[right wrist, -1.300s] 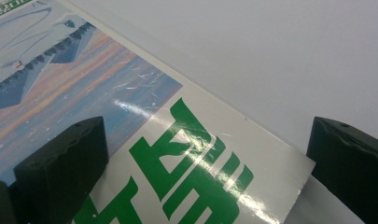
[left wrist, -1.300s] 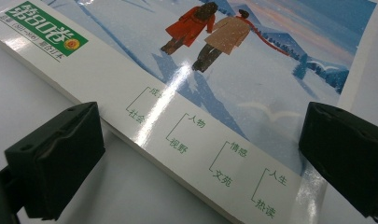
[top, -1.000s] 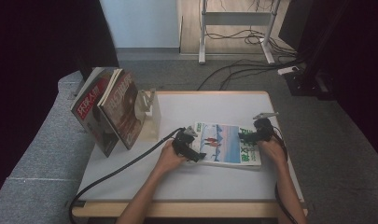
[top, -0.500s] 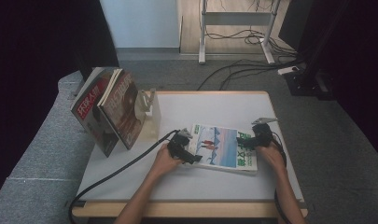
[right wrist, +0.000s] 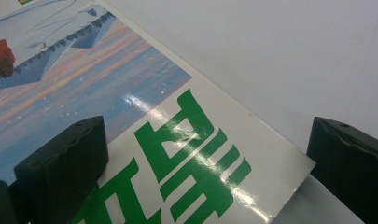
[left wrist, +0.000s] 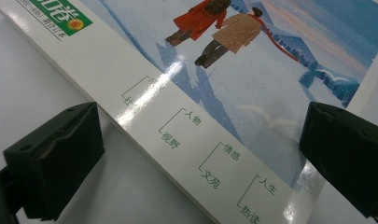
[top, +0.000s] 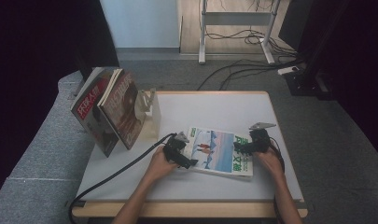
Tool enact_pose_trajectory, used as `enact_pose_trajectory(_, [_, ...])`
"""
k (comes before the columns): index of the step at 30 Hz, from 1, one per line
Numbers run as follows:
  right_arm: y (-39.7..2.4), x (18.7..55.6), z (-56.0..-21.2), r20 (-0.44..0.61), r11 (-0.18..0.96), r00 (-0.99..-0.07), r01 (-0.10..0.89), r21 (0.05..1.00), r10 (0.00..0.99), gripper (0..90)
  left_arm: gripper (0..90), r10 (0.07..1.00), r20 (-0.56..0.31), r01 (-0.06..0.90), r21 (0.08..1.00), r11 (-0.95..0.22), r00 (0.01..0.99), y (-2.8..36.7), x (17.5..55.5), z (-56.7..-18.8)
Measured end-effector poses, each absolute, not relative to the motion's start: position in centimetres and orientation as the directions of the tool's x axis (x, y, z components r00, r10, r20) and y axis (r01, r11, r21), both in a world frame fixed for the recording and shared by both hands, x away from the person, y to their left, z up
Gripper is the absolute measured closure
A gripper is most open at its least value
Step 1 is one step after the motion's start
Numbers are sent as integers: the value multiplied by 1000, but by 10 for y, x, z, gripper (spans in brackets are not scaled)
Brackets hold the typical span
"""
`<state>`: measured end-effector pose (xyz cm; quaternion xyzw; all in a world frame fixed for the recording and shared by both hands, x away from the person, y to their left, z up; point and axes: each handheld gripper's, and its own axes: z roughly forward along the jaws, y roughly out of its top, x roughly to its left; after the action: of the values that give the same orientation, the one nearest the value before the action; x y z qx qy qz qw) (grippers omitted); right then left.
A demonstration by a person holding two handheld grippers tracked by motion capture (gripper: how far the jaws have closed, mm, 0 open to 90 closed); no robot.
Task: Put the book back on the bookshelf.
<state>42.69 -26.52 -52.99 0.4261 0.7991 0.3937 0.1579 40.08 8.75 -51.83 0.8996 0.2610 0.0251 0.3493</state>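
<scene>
A magazine (top: 219,151) lying flat on the white worktop (top: 224,107) is flanked by the left gripper (top: 183,157) and right gripper (top: 246,147), fingers spread wide over opposite edges, apparently for a two-handed lift.

The surface (top: 214,105) is white with a light wooden edge and it stands on a grey carpet floor (top: 326,140). On the left side, a grey upholstered seat (top: 37,172) is just beside it. Behind the surface there is a pale blue-white wall panel (top: 140,23), and next to it a strip of wooden floor (top: 233,28). A white metal frame (top: 235,21) stands there, with black cables (top: 238,70) that run over the carpet to a white power strip (top: 288,70). Both far sides of the room are very dark. The light is soft and comes from above.
</scene>
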Motion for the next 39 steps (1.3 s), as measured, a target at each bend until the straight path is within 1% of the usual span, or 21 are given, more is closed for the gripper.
enact_pose_trajectory(8, [-256,416,-530,85,330,-592,555,763,801,0,0,494,-127,453,633,-627,860,96,389,-517])
enact_pose_trajectory(12, [-252,412,-530,83,331,-596,551,766,799,0,0,497,-105,447,620,-645,861,97,384,-514])
enact_pose_trajectory(17, [-247,406,-530,83,335,-602,548,767,794,0,0,499,-128,461,622,-632,857,104,379,-516])
enact_pose_trajectory(34, [-230,387,-531,82,348,-624,534,771,777,0,0,512,-123,466,628,-623,850,120,352,-516])
enact_pose_trajectory(39, [-227,383,-531,81,347,-623,534,771,778,0,0,508,-127,464,634,-619,852,123,350,-517])
